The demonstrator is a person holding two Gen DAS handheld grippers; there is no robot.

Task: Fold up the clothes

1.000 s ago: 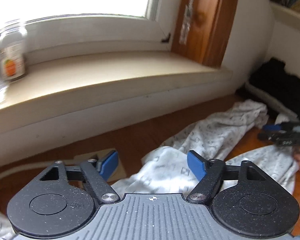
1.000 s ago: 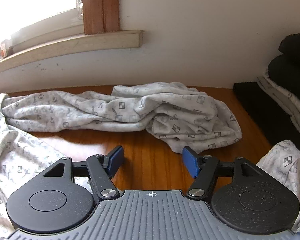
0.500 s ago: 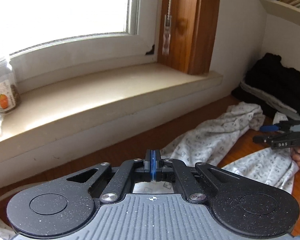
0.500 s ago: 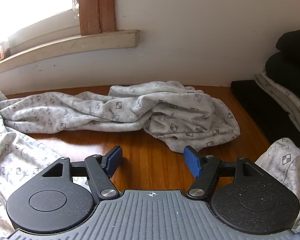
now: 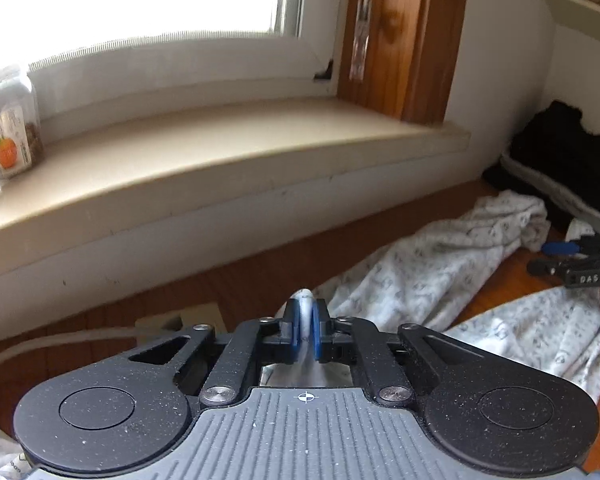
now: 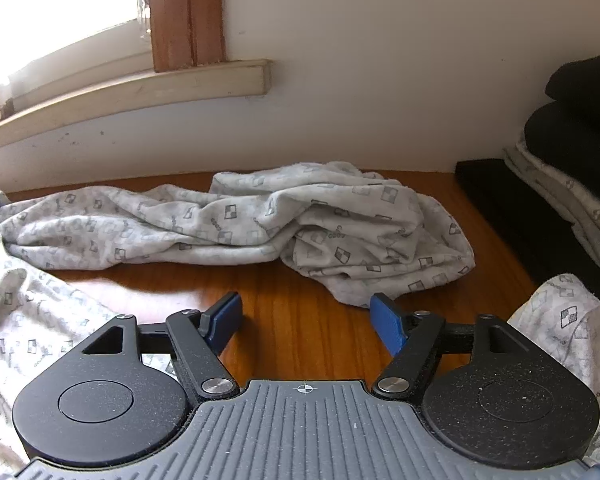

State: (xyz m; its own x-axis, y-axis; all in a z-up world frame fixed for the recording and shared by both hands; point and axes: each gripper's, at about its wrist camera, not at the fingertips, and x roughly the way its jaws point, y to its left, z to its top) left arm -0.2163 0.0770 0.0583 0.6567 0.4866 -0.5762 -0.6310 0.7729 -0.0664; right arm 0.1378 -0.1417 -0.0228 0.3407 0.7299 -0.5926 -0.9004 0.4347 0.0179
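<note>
Left gripper (image 5: 305,330) is clenched on a pinch of the patterned garment (image 5: 432,264), right gripper (image 6: 306,322) hangs released, so I judge I'm mid-pickup and next need a second hold.

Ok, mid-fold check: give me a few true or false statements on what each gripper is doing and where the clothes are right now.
1. The left gripper is shut on a fold of the patterned garment. True.
2. The right gripper is clamped on cloth. False: its jaws stand open over the bare wooden table, holding nothing.
3. A jar stands on the windowsill. True.
4. The patterned garment lies neatly folded. False: it is crumpled and spread along the table near the wall.
5. Dark clothes are stacked at the right. True.
</note>
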